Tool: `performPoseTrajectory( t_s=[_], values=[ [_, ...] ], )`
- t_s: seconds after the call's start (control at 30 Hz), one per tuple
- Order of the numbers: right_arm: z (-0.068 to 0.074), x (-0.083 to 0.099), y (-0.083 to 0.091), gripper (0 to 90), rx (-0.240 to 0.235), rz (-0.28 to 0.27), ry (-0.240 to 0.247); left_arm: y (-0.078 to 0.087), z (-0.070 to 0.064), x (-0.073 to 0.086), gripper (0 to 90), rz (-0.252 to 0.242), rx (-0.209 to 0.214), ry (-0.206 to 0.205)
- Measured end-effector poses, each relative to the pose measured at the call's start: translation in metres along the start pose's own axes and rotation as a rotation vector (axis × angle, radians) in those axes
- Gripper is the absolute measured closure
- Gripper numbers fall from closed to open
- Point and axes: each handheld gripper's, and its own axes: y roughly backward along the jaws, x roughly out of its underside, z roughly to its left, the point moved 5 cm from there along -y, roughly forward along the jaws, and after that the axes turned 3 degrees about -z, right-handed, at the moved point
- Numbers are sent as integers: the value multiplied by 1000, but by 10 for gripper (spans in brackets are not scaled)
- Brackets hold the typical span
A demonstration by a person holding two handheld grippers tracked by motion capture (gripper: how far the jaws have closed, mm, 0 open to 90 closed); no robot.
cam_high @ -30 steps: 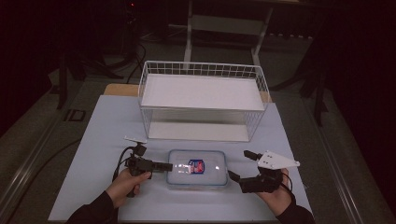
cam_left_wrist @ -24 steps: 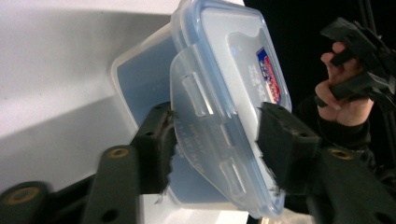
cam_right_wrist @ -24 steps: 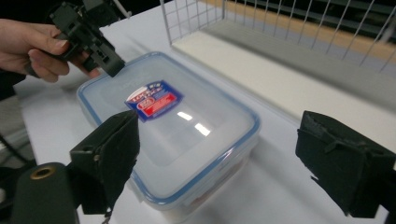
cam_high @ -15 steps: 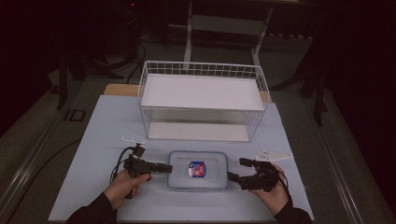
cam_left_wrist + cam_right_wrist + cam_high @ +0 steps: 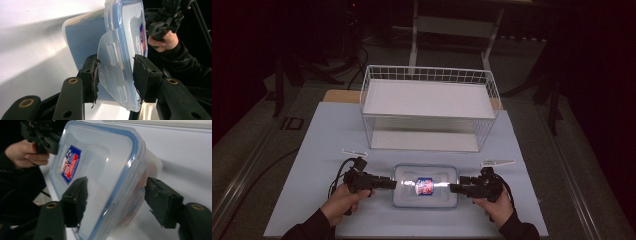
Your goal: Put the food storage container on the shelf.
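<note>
Left gripper point(image 5: 388, 183) parted around the box's point(image 5: 426, 192) left-end latch flap point(image 5: 112, 75); right gripper point(image 5: 455, 188) spread wide astride its right end, not touching. Lying flat, lid point(image 5: 95, 170) up, long axis left-right, on the worktop point(image 5: 327, 145) between both, near the wire basket point(image 5: 429, 80).

Items counted on the table point(image 5: 322, 150): one clear plastic container point(image 5: 425, 186) with one blue-rimmed lid point(image 5: 100, 170) bearing one red-and-blue label point(image 5: 424, 185), and one white wire basket point(image 5: 429, 107). Two hand-held grippers are present, the left gripper point(image 5: 388, 183) and the right gripper point(image 5: 456, 188), each with two black jaws and each held by one hand, giving two hands in total, the left hand point(image 5: 343, 200) and the right hand point(image 5: 496, 206). One side flap point(image 5: 112, 65) of the lid is counted in the left gripper view.
</note>
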Motion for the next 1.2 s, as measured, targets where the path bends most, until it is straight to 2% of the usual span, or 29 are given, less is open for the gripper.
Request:
performPoseTrajectory(
  t_s=[0.03, 0.13, 0.3, 0.37, 0.43, 0.6, 0.7, 0.8, 0.9, 1.07, 1.2],
  values=[
    [-1, 1, 1, 446, -19, -1, -24, 0, 0, 0, 570, 0, 2, -1],
    [-2, 4, 3, 476, -46, 16, -66, 0, -3, 1, 573, 0, -4, -13],
    [-3, 6, 6, 524, -75, 26, -84, 1, -5, 3, 575, -2, -12, -25],
    [-3, 6, 7, 528, -77, 27, -87, 1, -6, 4, 575, -7, -15, -26],
    [-1, 6, 8, 531, -64, 27, -91, 1, -10, 6, 573, -23, -37, -32],
    [4, 7, 10, 542, -49, 23, -84, 1, -19, 9, 569, -24, -88, -49],
    [9, 7, 11, 547, -35, 14, -72, 1, -22, 10, 569, -24, -104, -42],
    [11, 6, 12, 553, -31, 4, -58, 1, -25, 11, 569, -26, -117, -55],
    [16, 0, 17, 557, -21, -8, -47, 1, -27, 9, 564, -37, -113, -55],
    [23, -15, 26, 559, -9, -44, -9, 6, -37, -3, 563, -76, -118, -126],
    [28, -28, 34, 561, -8, -72, 17, 9, -45, -14, 563, -102, -117, -144]
  ],
)
